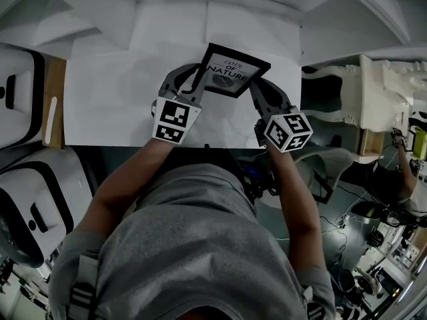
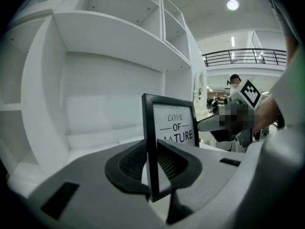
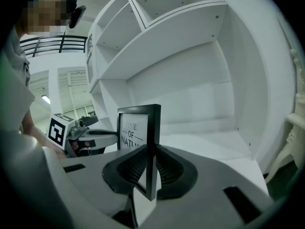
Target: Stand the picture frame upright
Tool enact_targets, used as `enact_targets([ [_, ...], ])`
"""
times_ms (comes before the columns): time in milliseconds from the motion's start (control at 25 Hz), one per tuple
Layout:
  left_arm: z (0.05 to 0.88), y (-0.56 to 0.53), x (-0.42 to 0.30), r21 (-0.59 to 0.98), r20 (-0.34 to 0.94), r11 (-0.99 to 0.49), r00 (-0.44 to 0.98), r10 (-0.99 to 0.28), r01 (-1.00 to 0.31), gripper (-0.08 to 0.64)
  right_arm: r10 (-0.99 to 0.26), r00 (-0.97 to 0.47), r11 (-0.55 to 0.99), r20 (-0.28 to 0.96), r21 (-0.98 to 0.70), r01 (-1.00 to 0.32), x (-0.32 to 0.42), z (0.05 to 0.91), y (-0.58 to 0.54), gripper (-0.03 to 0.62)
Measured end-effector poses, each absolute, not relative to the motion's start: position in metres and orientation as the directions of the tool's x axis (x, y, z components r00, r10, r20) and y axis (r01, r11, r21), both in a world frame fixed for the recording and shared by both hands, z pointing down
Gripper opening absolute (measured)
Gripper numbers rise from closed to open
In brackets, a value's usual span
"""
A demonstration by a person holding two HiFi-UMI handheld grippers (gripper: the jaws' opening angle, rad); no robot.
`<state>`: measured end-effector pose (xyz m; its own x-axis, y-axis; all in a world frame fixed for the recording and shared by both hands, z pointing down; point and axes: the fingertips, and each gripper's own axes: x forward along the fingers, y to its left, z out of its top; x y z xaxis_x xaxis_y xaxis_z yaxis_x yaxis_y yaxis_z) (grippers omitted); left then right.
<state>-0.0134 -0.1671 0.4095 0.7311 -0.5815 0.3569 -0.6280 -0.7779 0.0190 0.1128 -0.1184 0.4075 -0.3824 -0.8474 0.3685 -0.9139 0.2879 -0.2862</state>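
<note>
A black picture frame (image 1: pixel 230 71) with a "Love of Nature" print is held off the white shelf surface (image 1: pixel 107 105), tilted up on its edge. My left gripper (image 1: pixel 195 87) is shut on its left side and my right gripper (image 1: pixel 257 89) is shut on its right side. In the left gripper view the frame (image 2: pixel 174 123) stands nearly upright, its black edge clamped between the ribbed pads of the left gripper (image 2: pixel 152 163). In the right gripper view the frame (image 3: pixel 137 128) is pinched the same way by the right gripper (image 3: pixel 152 168). The stand on its back is hidden.
A white shelf unit surrounds the frame, with a back wall (image 2: pixel 105 109) and upper compartments (image 3: pixel 181 27). White ornate furniture (image 1: pixel 373 92) stands to the right. Each gripper shows in the other's view: the right gripper (image 2: pixel 240 113) and the left gripper (image 3: pixel 76 135).
</note>
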Motion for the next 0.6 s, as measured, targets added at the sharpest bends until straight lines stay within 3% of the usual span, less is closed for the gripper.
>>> enact_targets([
  [600,0.391,-0.183,-0.003,0.035,0.317,-0.806,0.772,-0.552,-0.591,0.069,-0.883,-0.329,0.253,0.336,-0.25,-0.935,0.127,0.384,-0.145,0.071],
])
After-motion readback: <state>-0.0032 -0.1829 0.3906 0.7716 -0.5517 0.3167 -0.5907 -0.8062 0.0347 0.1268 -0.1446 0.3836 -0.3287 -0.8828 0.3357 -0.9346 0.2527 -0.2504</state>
